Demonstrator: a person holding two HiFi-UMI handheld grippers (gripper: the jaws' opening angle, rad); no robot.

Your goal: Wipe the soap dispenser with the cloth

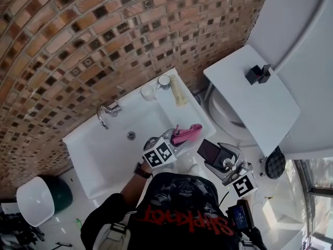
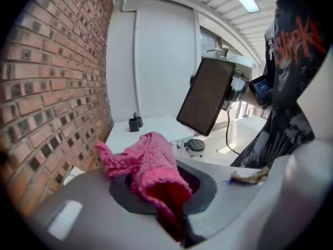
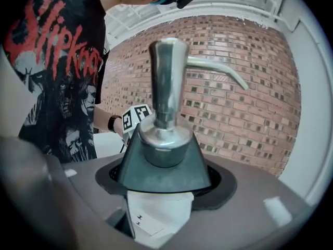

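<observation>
Beside the sink [image 1: 104, 160], left claw [image 2: 161, 194] pinching cloth [image 2: 151, 163], right claw [image 3: 161, 194] holding soap dispenser [image 3: 164, 145], we must next bring them together.

You wear a black T-shirt [image 1: 177, 202] with red lettering and pale printed figures, and a dark band [image 1: 141, 171] on your left wrist. Your grey left gripper [image 1: 176, 138] and right gripper [image 1: 221, 158] each carry a white cube with black square markers.

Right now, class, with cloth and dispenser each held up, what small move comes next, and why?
Probably bring the left tongs and their pink cloth across onto the soap dispenser. The right tongs already grip it, and a gap separates cloth from dispenser.
</observation>
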